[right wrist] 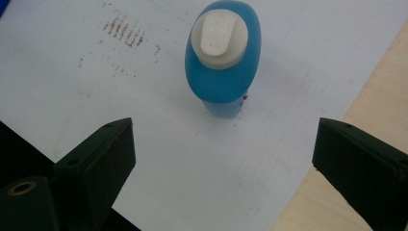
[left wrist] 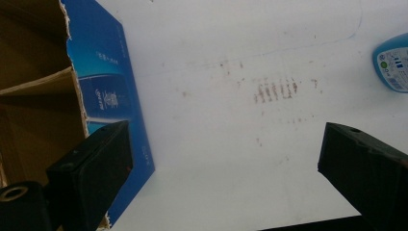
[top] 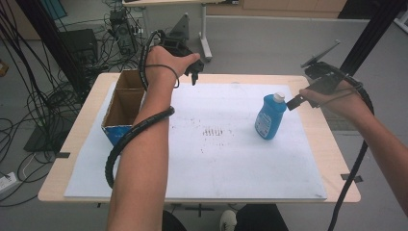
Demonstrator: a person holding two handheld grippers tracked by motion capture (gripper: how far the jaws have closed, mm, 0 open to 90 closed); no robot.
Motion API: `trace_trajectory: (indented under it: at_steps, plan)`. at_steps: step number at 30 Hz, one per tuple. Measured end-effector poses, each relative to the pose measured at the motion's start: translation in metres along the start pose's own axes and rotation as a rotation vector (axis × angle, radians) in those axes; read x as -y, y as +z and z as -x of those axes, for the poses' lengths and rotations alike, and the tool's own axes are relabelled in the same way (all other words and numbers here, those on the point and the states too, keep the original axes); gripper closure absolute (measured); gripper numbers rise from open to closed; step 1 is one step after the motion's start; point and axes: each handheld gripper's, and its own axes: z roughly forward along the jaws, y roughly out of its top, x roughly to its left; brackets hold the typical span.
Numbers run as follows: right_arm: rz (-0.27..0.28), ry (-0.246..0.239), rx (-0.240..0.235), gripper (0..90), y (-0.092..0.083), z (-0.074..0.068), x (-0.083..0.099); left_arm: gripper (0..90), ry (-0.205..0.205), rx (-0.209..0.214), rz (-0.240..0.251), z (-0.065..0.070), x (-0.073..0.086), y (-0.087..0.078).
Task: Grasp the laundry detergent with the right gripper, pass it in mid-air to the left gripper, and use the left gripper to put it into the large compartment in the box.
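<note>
A blue bottle (top: pixel 270 116) with a white cap stands upright on the white sheet (top: pixel 202 163), right of centre. My right gripper (top: pixel 294 102) hovers just right of the bottle's cap, jaws wide apart and empty. From the right gripper view the bottle (right wrist: pixel 222 57) is seen from above, ahead of the open gripper (right wrist: pixel 223 154), not between the jaws. My left gripper (top: pixel 194 74) hangs above the sheet's far edge, beside a cardboard box (top: pixel 124 103). In the left gripper view the gripper (left wrist: pixel 226 163) is open over bare sheet, with the box (left wrist: pixel 43 101) at left and the bottle's edge (left wrist: pixel 392 65) at far right.
The open cardboard box with a blue printed side (left wrist: pixel 113 96) sits at the table's left. Reddish smudges (top: pixel 214 131) mark the sheet's middle. The wooden table edge (top: pixel 337 144) borders the sheet at right. Cables and equipment (top: pixel 118 29) lie on the floor behind.
</note>
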Motion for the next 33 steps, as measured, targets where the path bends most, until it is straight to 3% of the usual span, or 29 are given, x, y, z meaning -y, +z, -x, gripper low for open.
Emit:
trace_trajectory:
  at_steps: [17, 27, 33]
  plan:
    - [0.048, -0.016, 0.012, 6.8, 0.031, 0.002, 0.016, 5.7, 0.009, -0.005, -0.005, -0.004, 0.0, 0.005]
    - [0.109, -0.007, 0.018, 6.8, 0.064, 0.001, 0.031, 5.7, 0.006, -0.006, -0.01, -0.008, 0.0, 0.01]
    - [0.162, -0.003, 0.021, 6.3, 0.074, -0.001, 0.038, 5.6, 0.003, -0.004, -0.012, -0.008, -0.001, 0.014]
